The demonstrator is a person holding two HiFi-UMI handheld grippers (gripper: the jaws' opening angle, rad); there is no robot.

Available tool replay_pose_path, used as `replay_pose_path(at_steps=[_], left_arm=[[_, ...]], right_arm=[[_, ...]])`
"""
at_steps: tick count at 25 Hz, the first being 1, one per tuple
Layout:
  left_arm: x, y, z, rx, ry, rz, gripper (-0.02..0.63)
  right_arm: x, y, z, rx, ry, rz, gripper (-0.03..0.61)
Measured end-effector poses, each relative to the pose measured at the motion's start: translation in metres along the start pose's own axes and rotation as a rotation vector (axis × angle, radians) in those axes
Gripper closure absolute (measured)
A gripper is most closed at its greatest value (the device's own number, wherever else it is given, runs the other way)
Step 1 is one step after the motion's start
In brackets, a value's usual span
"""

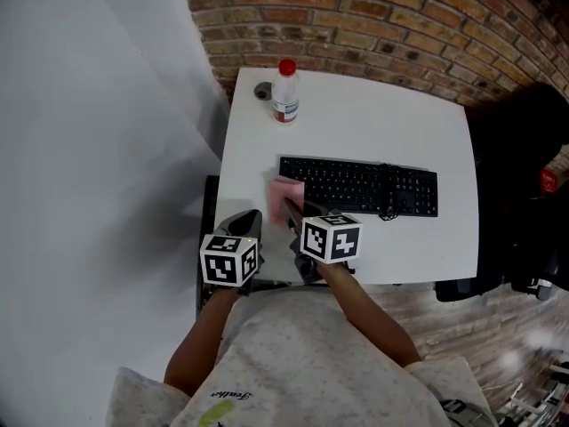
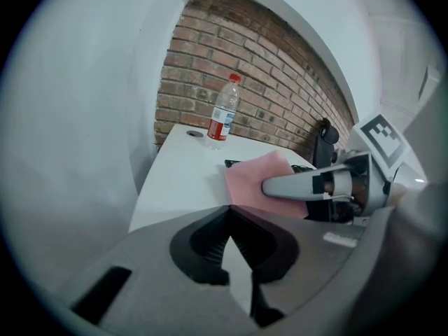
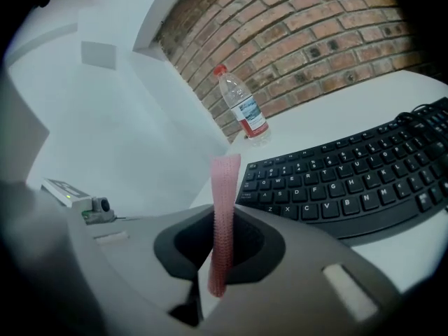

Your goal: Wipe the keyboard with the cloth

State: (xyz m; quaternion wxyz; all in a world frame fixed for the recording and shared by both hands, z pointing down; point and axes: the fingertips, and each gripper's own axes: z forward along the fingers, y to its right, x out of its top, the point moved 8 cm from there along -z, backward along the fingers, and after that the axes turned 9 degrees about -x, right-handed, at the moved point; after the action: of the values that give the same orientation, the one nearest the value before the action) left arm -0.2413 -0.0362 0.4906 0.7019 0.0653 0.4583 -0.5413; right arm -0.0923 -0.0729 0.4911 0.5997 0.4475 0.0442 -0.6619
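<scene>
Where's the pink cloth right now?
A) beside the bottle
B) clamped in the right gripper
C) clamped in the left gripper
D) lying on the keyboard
B: the right gripper view shows the pink cloth pinched edge-on between the jaws of the right gripper.

Red-capped bottle (image 1: 284,93) upright at white table (image 1: 356,123) far edge; brick wall (image 1: 373,16) behind.

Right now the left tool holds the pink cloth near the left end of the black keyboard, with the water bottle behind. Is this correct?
Not quite: the right tool holds the pink cloth, as the right gripper view shows; the left tool is shut and empty. The rest stands: near the black keyboard's left end, water bottle behind.
</scene>
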Motion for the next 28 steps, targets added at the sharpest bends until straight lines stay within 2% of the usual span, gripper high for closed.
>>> replay_pose_path(at_steps=[7, 28], left_arm=[[-0.005, -0.009, -0.003, -0.006, -0.006, -0.002, 0.621], [0.007, 0.004, 0.026, -0.089, -0.043, 0.048, 0.621]], right_arm=[[-0.011, 0.002, 0.008, -0.039, -0.016, 0.005, 0.555], [-0.010, 0.034, -0.009, -0.115, 0.015, 0.047, 0.555]])
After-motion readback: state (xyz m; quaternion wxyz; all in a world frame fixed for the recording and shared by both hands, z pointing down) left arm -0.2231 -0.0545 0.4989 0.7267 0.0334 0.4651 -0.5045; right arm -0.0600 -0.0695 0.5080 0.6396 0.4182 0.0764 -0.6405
